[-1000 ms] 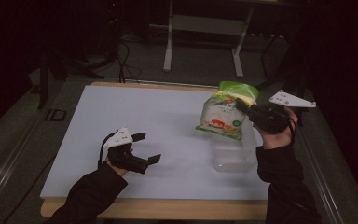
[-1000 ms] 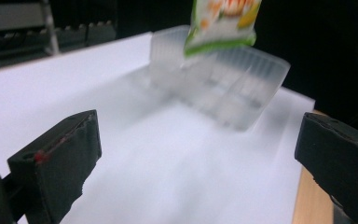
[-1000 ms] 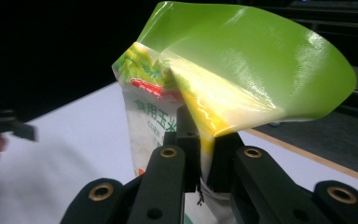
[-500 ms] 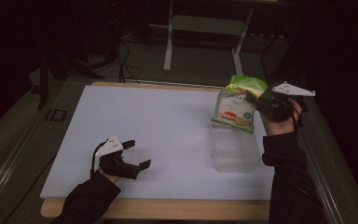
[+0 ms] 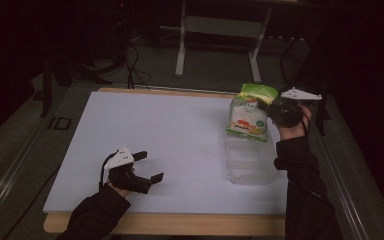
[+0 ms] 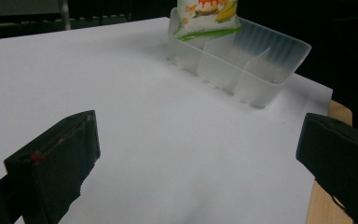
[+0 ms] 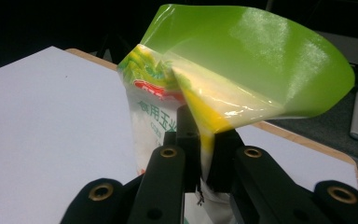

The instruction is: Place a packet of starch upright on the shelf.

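Green-topped white bag [image 5: 249, 112] with red and yellow print, clear bin [image 5: 250, 159], white table [image 5: 180, 135], black grippers [image 5: 147, 167].

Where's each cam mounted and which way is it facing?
High view: above the person's side, facing forward-down on the table; forearms, left gripper, right gripper.
Left gripper view: rides that gripper, low, facing the clear bin; open fingers.
Right gripper view: looks along its fingers clamping the snack bag.
Shared: bag, table.
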Demonstrator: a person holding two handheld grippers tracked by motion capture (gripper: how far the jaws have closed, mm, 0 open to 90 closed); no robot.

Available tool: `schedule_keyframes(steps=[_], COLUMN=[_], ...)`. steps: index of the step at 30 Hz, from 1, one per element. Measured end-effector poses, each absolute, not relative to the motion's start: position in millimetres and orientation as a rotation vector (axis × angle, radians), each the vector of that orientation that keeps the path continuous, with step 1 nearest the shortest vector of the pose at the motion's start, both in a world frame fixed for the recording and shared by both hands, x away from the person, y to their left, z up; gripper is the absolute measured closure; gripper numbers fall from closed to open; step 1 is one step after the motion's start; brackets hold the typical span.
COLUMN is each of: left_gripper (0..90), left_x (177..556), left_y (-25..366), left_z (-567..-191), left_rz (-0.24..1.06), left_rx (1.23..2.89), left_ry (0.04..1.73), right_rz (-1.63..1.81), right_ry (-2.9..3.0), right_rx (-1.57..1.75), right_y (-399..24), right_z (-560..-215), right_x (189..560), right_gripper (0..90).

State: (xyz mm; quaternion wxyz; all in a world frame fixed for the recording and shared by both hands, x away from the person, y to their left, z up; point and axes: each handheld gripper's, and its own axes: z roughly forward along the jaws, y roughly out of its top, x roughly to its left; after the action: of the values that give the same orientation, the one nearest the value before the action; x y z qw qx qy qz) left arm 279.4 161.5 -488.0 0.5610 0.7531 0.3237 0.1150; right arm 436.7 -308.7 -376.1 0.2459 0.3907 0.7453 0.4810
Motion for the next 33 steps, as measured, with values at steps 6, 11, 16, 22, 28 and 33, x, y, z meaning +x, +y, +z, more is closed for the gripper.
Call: schedule_keyframes(steps=[6,11,16,22,28,33], left_gripper=[0.1,0.1,0.1,0.1,0.1,0.1], left_x=[280.4,281.0,280.6,280.6,280.7,280.4], left_y=[161.2,161.1,161.6,160.7,162.1,162.4], left_z=[-491.0,-492.0,-492.8,-492.8,-492.7,-493.0], left_rz=[0.257,0.255,0.258,0.258,0.261,0.270], left_rx=[1.775,1.778,1.780,1.783,1.777,1.778], left_ry=[0.769,0.768,0.770,0.766,0.768,0.769], right_rz=[1.303,1.320,1.318,1.268,1.243,1.244], right_ry=[2.081,2.131,2.124,2.136,2.117,2.037], right_rx=[1.075,1.099,1.166,1.204,1.237,1.283], right_y=[-312.4,-309.6,-316.1,-321.9,-323.5,-330.8], right_z=[-390.0,-404.8,-411.4,-421.9,-419.8,-415.4], right_x=[446.6,450.8,450.6,449.2,446.9,438.5], right_gripper=[85.6,85.5,85.5,85.2,75.4,57.7])
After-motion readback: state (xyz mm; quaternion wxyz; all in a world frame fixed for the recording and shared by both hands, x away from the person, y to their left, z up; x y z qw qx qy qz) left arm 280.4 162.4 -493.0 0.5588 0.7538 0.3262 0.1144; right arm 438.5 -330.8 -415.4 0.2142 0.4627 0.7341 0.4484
